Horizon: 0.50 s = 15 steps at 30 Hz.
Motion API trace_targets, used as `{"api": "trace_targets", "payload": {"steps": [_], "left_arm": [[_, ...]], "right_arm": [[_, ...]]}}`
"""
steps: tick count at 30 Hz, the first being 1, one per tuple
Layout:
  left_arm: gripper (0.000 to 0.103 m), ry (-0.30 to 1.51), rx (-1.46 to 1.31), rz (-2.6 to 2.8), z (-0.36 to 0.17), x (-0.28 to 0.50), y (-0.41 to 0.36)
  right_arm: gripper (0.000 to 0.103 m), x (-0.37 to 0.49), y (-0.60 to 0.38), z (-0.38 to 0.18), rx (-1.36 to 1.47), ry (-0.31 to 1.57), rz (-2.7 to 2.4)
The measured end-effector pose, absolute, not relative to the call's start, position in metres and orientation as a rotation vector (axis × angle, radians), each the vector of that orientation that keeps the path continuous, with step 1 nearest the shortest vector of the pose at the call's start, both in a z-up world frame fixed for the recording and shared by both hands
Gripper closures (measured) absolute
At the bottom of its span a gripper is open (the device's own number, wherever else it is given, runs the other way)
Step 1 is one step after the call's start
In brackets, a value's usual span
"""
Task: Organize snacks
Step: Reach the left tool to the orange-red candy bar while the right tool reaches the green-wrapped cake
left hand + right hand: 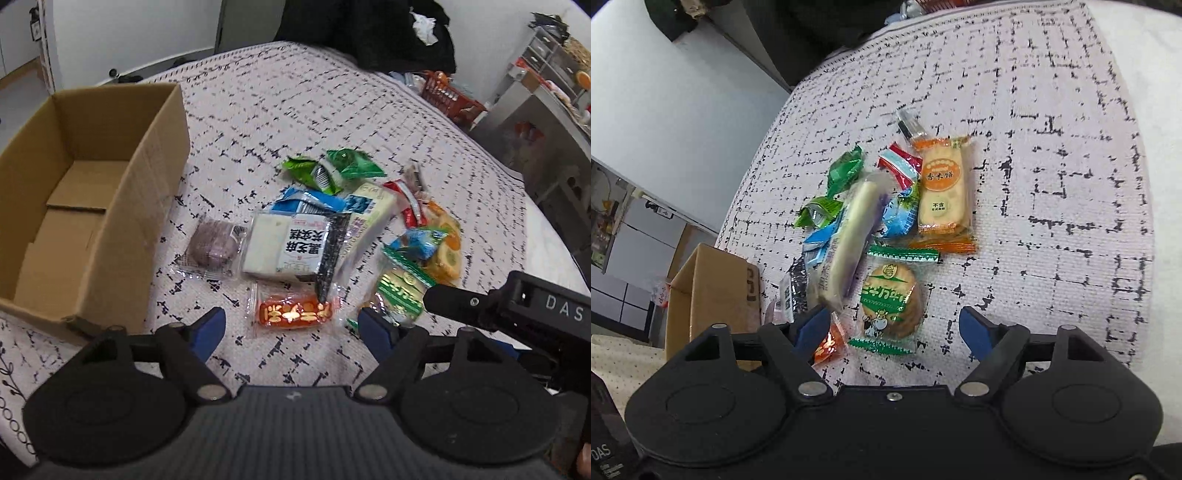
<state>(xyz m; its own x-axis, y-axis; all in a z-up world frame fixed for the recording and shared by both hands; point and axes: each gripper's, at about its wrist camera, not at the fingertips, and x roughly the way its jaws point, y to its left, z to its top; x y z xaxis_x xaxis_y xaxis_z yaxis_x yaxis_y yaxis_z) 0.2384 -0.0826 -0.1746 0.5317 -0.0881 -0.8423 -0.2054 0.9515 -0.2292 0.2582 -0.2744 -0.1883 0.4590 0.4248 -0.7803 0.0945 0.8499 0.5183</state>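
A heap of wrapped snacks lies on a white cloth with black marks (280,110). My left gripper (291,321) is open low over the cloth, its blue pads either side of a red snack pack (291,312) without touching it. Beyond are a white pack with black writing (284,247) and a purple cake pack (216,245). My right gripper (894,325) is open too, with a round green biscuit pack (888,302) between its pads, untouched. An orange cracker pack (943,188) lies farther off. An open cardboard box (155,206) with nothing inside stands to the left.
The cardboard box (713,295) sits left of the pile in the right wrist view. The right tool's black body (535,310) reaches in from the right in the left wrist view. Dark clothing (369,29), a red basket (450,96) and a metal shelf (546,96) lie beyond the cloth.
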Motion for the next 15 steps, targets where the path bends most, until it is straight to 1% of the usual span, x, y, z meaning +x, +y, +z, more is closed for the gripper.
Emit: {"api": "trace_targets", "payload": {"steps": [5,13,15], "left_arm": [[0.026,1.03,-0.304,0.054,-0.188,0.252,-0.089],[0.026,1.054,-0.318,0.059,-0.205,0.264,-0.09],[0.029,1.053,-0.314,0.064,-0.207,0.265,-0.091]], "right_arm": [[0.033,0.266,-0.275,-0.2,0.575,1.11,0.229],[0.032,0.276,-0.271,-0.21,0.573,1.126,0.239],[0.031,0.279,-0.269,-0.211,0.561,1.125,0.244]]}}
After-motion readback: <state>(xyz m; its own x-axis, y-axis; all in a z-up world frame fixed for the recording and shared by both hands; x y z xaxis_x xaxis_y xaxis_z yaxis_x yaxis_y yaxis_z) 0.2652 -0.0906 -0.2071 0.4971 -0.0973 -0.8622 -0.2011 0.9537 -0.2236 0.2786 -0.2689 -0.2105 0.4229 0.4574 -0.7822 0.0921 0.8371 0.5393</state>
